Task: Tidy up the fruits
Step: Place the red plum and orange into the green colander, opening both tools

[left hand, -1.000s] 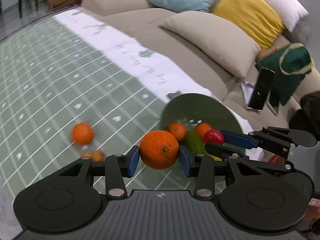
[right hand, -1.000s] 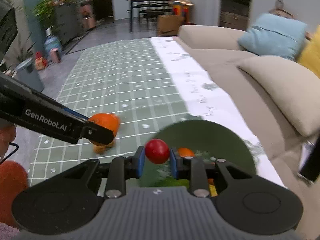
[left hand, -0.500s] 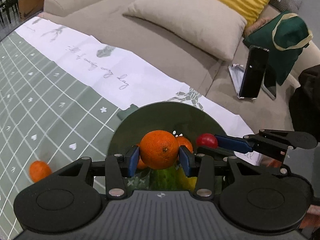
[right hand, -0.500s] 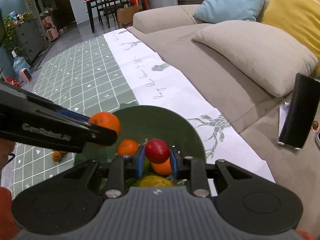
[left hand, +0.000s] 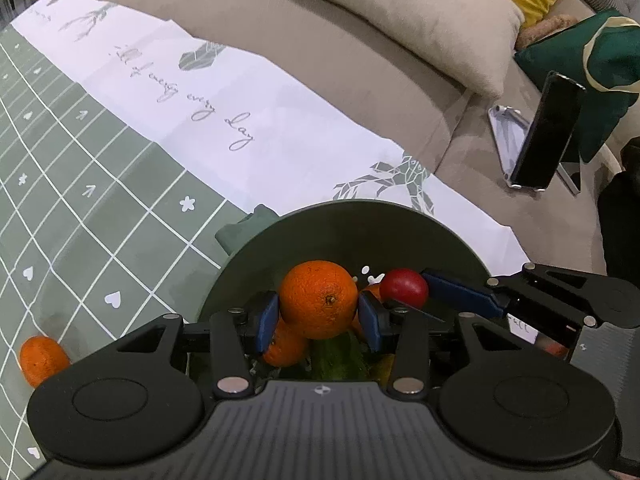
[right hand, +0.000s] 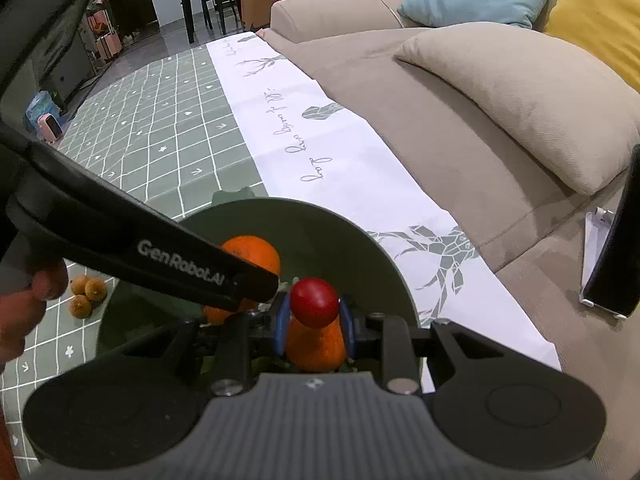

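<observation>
Left tool [left hand: 318,316] clamps dimpled orange [left hand: 318,300]; right tool [right hand: 314,322] clamps glossy red fruit [right hand: 314,307] over green bowl [left hand: 320,232].

Five oranges show: one held [left hand: 318,299], three in the green bowl [left hand: 320,232], one [left hand: 42,358] loose on the checked cloth. One red fruit [right hand: 314,307] and three small brown fruits [right hand: 86,294] show. On the sofa lie four cushions [right hand: 520,96].
</observation>
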`<move>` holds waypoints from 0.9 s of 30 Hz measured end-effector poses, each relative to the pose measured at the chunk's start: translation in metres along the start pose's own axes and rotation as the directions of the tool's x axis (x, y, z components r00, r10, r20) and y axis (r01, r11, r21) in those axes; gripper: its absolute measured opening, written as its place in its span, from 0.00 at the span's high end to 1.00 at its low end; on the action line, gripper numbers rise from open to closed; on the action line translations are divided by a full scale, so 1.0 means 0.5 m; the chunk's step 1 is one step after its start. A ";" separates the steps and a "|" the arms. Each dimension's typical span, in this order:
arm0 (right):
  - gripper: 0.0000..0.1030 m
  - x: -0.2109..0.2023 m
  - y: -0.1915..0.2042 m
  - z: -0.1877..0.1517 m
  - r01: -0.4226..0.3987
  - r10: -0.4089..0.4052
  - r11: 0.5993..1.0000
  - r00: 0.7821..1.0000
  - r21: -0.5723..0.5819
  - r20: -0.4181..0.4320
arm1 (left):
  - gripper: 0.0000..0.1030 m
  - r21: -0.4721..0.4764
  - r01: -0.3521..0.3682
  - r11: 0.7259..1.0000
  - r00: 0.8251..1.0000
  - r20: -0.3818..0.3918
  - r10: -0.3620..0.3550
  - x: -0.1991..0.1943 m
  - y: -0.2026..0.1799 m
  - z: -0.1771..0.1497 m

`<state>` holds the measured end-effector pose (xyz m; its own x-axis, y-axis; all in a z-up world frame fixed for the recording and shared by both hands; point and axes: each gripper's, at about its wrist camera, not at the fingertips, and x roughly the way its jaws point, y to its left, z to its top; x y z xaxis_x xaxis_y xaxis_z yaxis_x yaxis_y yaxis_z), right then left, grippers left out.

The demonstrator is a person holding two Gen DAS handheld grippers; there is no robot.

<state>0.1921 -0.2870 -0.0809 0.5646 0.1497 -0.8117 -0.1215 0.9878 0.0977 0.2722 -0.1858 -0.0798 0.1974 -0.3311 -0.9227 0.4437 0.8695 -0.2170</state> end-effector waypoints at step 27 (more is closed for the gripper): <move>0.67 0.029 0.003 0.004 0.033 -0.033 0.999 0.999 -0.008 0.006 | 0.45 -0.018 -0.052 0.998 0.993 0.105 0.054 -0.108 0.046 -0.043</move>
<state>0.2018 -0.2833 -0.0911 0.5733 0.1177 -0.8108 -0.1096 0.9918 0.0665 0.2532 -0.1400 -0.0420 0.3113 -0.3204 -0.8947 0.4169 0.8921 -0.1744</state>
